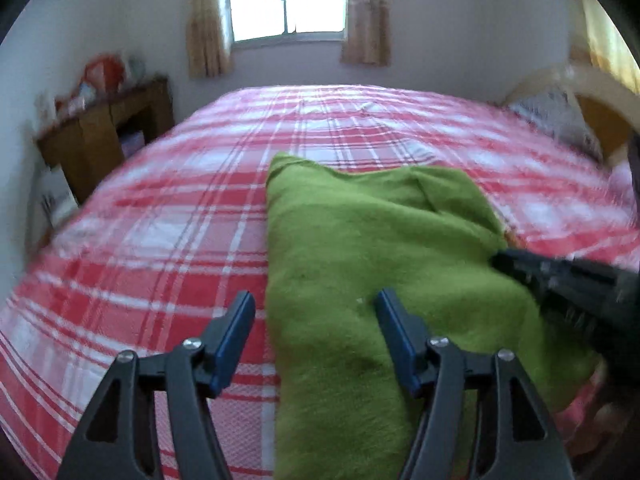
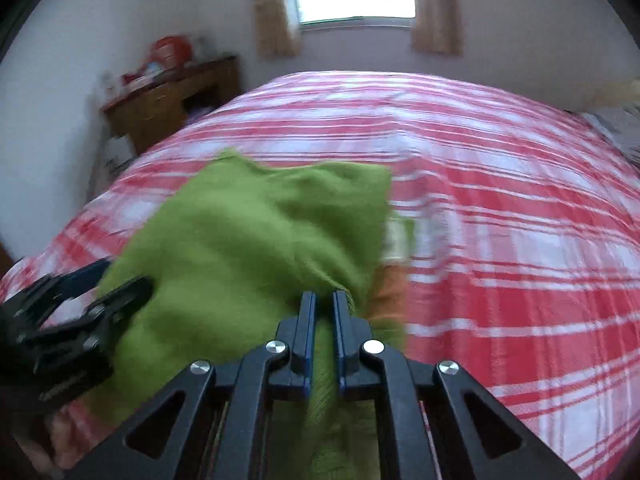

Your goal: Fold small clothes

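The fuzzy green garment (image 1: pixel 360 260) lies partly doubled on the red-and-white plaid bed (image 1: pixel 160 220), so folding seems underway, not finished. The right tool (image 2: pixel 324 298) is pinched on a bunched edge of it; the left tool (image 1: pixel 316 304) stands apart, straddling its left border. No containers show; something orange underneath is too blurred to name.

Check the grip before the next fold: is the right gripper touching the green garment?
Touching. The right wrist view shows the right gripper shut on a bunched fold of the green garment.
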Tool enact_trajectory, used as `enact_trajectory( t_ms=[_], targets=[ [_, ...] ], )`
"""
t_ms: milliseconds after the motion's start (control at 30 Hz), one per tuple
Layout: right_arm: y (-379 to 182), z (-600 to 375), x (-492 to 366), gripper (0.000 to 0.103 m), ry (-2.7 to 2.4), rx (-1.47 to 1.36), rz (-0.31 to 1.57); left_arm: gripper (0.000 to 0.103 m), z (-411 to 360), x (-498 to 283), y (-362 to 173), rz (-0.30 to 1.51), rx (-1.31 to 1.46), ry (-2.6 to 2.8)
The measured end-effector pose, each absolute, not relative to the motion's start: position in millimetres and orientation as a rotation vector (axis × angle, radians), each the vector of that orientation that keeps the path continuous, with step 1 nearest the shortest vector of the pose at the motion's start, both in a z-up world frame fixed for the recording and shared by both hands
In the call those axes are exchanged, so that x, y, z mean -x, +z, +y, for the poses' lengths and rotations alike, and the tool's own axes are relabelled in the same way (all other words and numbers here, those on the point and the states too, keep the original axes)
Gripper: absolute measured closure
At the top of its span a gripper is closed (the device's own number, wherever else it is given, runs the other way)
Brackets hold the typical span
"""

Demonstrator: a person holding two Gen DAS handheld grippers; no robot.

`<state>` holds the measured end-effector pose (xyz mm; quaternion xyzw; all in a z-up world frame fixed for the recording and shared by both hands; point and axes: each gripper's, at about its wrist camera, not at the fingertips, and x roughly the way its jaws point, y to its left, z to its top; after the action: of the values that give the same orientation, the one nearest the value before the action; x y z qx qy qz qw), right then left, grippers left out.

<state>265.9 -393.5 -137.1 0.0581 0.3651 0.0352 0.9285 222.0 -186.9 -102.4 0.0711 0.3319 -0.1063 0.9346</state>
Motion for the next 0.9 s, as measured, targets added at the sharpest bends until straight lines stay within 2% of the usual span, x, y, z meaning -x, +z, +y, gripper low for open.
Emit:
enact_trajectory(
  t_ms=[67, 233, 433, 567, 667, 800, 900],
  targets=[
    [-138, -401, -268, 0.097, 0.086, -0.178, 0.750, 0.037, -194, -221, -102, 0.665, -0.193, -0.201],
    [-130, -391, -259, 0.096, 0.069, -0.126, 0.745, 0.037, -183, -225, -98, 0.713, -0.161, -0.215],
    [-106, -374, -198, 0.093, 0.061, -0.053, 0.665, 0.037, -180, -216, -93, 0.728, -0.183, -0.211],
    [-134, -376, -183, 0.093, 0.048, -0.063, 0.773, 0.037, -183, -208, -96, 0.731, -0.202, -0.199],
    [-140, -382, -174, 0.093, 0.035, -0.087, 0.746, 0.037, -184, -199, -96, 0.741, -0.231, -0.208],
    [-134, -383, -170, 0.093, 0.044, -0.102, 0.759, 0.031, -173, -189, -94, 0.768, -0.237, -0.258],
    [-124, -391, -160, 0.093, 0.064, -0.127, 0.748, 0.030, -152, -189, -86, 0.799, -0.152, -0.324]
  ],
)
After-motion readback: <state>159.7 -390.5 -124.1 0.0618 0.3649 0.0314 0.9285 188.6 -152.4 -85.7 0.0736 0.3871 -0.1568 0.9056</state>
